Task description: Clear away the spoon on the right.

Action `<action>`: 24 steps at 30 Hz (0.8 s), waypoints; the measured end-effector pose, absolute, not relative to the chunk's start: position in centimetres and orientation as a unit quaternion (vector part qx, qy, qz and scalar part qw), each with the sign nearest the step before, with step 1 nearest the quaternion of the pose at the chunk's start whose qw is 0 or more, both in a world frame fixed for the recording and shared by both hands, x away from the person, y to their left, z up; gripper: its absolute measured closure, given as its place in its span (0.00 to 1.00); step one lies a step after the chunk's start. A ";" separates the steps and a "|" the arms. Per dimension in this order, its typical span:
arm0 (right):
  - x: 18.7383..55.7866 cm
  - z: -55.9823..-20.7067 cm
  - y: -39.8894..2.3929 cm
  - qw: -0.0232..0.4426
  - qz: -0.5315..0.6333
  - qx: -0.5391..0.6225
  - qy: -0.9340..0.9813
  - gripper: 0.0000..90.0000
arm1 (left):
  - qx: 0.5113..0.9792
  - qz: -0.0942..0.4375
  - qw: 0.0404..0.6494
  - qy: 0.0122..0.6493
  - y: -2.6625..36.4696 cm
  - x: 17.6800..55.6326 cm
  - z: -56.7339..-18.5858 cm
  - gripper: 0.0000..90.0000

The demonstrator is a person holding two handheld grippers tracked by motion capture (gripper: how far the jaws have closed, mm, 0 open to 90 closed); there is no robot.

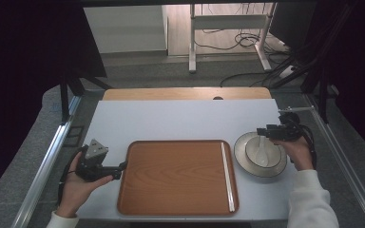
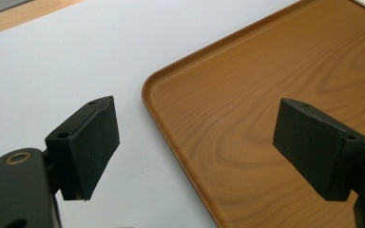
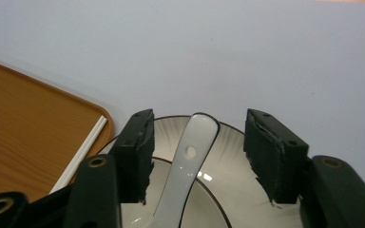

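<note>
The white rectangular worktop (image 1: 171,118) carries a brown wood-grain rectangular tray (image 1: 176,175) at its centre, with white chopsticks (image 1: 226,175) lying along the tray's three o'clock edge. At three o'clock of the tray sits a white round ceramic plate (image 1: 243,142) holding a white ceramic bowl (image 1: 254,156), and a white ceramic soup spoon (image 3: 190,156) rests in the bowl, handle toward twelve o'clock. The right gripper (image 3: 197,152) straddles that handle, jaws partly apart and not yet pressing it; it holds nothing. The left gripper (image 2: 195,147) hovers wide open and empty at the tray's nine o'clock rim. The step looks like reaching for the spoon; next, close squarely on the handle, then lift
</note>
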State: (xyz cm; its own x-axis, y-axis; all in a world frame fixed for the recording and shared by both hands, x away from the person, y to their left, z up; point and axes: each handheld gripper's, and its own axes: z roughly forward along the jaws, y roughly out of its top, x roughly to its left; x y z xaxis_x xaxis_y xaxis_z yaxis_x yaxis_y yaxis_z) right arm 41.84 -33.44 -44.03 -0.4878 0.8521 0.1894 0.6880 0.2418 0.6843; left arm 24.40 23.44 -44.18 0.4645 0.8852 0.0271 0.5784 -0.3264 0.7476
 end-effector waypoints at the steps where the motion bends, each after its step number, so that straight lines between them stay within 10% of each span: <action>1: 42.0 -44.2 -33.4 0.106 0.368 0.497 0.779 0.53 | 0.783 0.223 0.344 0.467 23.4 24.4 -44.2 0.17; 24: 42.0 -44.3 -34.4 0.051 0.431 0.518 0.737 0.94 | 0.784 0.223 0.343 0.467 23.5 24.4 -44.3 0.17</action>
State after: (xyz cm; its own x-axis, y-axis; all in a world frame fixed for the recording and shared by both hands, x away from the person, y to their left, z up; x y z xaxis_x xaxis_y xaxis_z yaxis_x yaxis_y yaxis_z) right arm 41.98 -34.44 -44.25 -0.4575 0.8077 0.3720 0.7199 0.0909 0.6881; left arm 24.42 23.46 -44.27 0.4645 0.8851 0.0290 0.5797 -0.3287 0.7456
